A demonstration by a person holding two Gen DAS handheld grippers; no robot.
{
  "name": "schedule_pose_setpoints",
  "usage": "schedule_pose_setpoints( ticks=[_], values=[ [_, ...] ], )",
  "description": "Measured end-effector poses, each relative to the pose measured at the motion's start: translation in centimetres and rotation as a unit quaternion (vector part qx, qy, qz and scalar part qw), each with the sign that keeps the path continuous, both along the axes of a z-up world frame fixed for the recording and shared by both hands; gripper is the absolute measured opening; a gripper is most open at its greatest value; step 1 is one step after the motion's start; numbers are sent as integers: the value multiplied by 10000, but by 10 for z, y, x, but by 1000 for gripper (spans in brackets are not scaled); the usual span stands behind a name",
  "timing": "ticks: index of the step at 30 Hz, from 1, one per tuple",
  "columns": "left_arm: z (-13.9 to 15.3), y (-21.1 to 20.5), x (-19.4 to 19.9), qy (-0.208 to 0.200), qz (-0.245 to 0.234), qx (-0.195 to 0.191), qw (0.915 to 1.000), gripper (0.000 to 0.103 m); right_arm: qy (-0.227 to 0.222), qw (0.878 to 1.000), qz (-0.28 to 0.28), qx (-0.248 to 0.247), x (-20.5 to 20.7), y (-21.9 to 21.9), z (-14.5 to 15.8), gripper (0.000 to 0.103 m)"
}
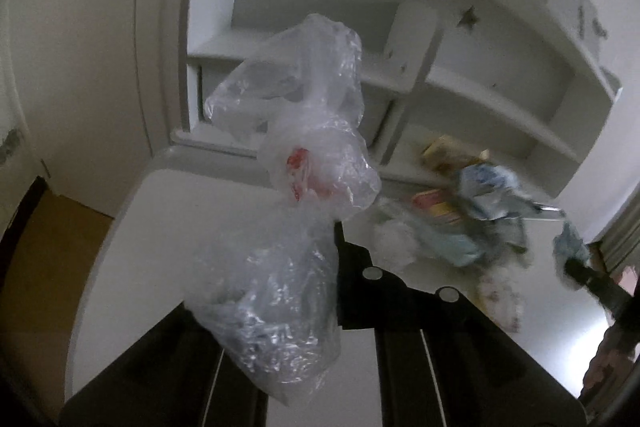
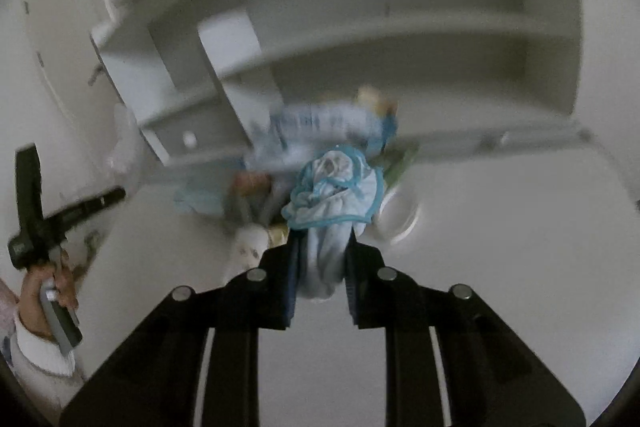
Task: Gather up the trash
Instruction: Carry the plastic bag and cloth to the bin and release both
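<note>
My left gripper (image 1: 334, 251) is shut on a crumpled clear plastic bag (image 1: 304, 131) with a red print. The bag hangs over its left finger and hides it, lifted above the white table (image 1: 152, 227). My right gripper (image 2: 322, 263) is shut on a pale blue crumpled wad with a blue hem (image 2: 332, 195), held above the table (image 2: 500, 247). That wad (image 1: 570, 247) also shows at the right edge of the left wrist view. A blurred pile of mixed trash (image 1: 464, 215) lies on the table against the shelf; in the right wrist view the pile (image 2: 288, 143) is just behind the wad.
A white shelf unit (image 1: 460, 87) stands at the table's back. A white round dish (image 2: 402, 217) sits right of the pile. The table's left edge drops to brown floor (image 1: 44, 247). A person's hand (image 2: 42, 281) holds the left gripper's handle.
</note>
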State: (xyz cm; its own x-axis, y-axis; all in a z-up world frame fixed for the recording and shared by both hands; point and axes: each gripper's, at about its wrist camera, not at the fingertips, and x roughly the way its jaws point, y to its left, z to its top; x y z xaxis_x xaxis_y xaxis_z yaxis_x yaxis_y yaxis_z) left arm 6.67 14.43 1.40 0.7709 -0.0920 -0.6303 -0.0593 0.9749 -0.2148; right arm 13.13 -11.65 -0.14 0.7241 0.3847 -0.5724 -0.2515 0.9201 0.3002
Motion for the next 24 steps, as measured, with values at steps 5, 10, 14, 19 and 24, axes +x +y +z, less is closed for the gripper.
schedule_pose_setpoints(
  ticks=[5,10,14,19,24],
  values=[
    [14,-18,-22,-103,-216,99,9997,5,105,9998,-125,102,-22,-22,-4,20],
    [4,-49,-29,58,-478,50,9988,5,613,9976,-206,242,-35,-38,-40,20],
    [16,-102,-45,-84,-920,128,9956,5,419,9977,-299,440,-53,-57,-24,20],
    [29,-218,-63,-271,-2073,230,9776,5,-72,9959,-694,575,-105,-118,16,20],
    [26,-364,-98,-289,-3371,147,9409,5,-66,9836,-1725,518,-190,-238,26,20]
  ],
)
